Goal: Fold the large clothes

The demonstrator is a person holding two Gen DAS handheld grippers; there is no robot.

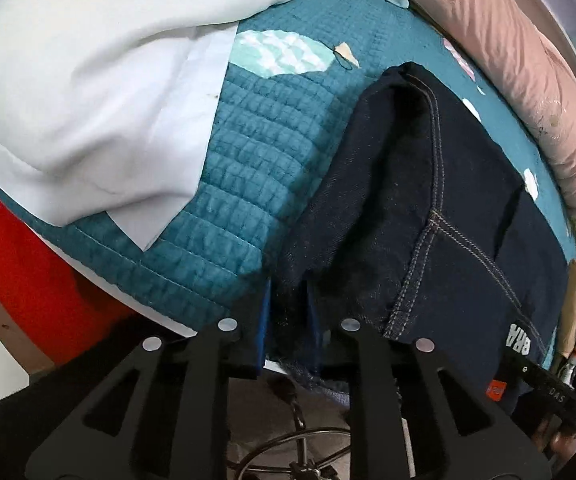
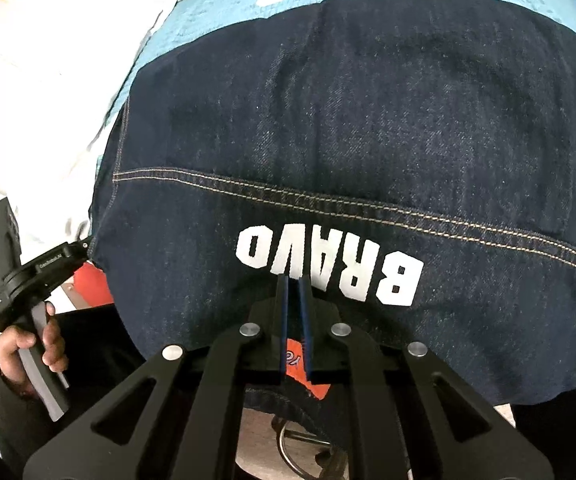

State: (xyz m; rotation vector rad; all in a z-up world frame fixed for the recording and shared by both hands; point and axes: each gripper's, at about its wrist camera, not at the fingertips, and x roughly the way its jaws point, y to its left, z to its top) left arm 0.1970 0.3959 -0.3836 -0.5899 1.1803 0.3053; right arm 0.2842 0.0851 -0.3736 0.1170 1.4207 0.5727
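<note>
Denim held at its near edge by both grippers.

The dark blue denim garment with white lettering (image 2: 328,184) lay on the teal quilted bedspread (image 1: 244,184); the left gripper (image 1: 288,304) and right gripper (image 2: 293,300) were each pinched narrowly on its hem. Uneven pulling risked one edge slipping free, skewing the fold.

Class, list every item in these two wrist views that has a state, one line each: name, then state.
Dark blue denim garment with white BRAVO lettering: lying on the quilt, near edge pinched at two spots.
Left gripper: shut on the denim hem.
Right gripper: shut on the denim edge.
Teal quilted bedspread: spread flat.
White cloth: loosely heaped, unfolded.
</note>
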